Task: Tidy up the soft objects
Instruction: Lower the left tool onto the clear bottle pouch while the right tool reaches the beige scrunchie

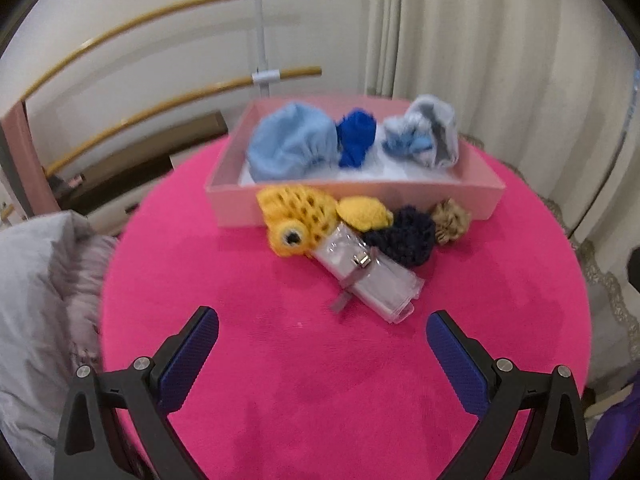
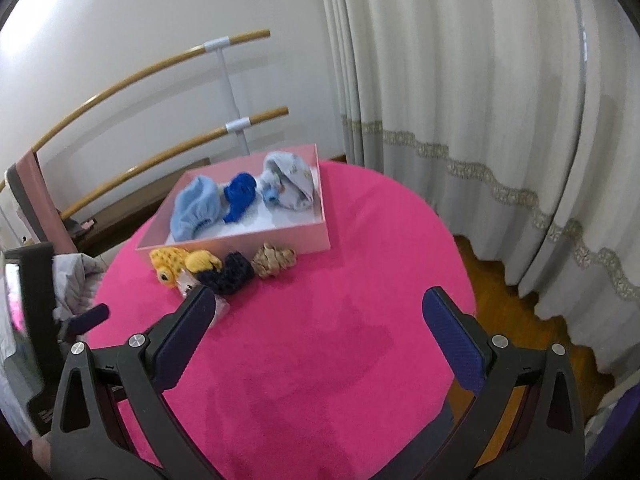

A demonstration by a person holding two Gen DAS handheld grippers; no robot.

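A pink box (image 1: 356,200) (image 2: 280,240) stands at the far side of a round pink table (image 1: 320,380) (image 2: 320,360). Inside it lie a light blue cap (image 1: 290,146) (image 2: 196,208), a dark blue knit piece (image 1: 356,136) (image 2: 238,194) and a pale grey-blue bundle (image 1: 424,132) (image 2: 290,182). In front of the box sit a yellow crochet fish (image 1: 298,220) (image 2: 172,266), a yellow pompom (image 1: 364,212), a navy scrunchie (image 1: 404,236) (image 2: 230,276), a tan scrunchie (image 1: 450,220) (image 2: 276,262) and a clear pouch (image 1: 368,280). My left gripper (image 1: 322,326) and right gripper (image 2: 318,306) both hang open above the near table, empty.
Cream curtains (image 2: 460,100) hang at the right, over wooden floor (image 2: 500,280). Wooden rails (image 1: 160,16) run along the wall behind the box. Grey bedding (image 1: 44,300) lies left of the table. The left gripper's body (image 2: 32,320) shows at the left edge of the right wrist view.
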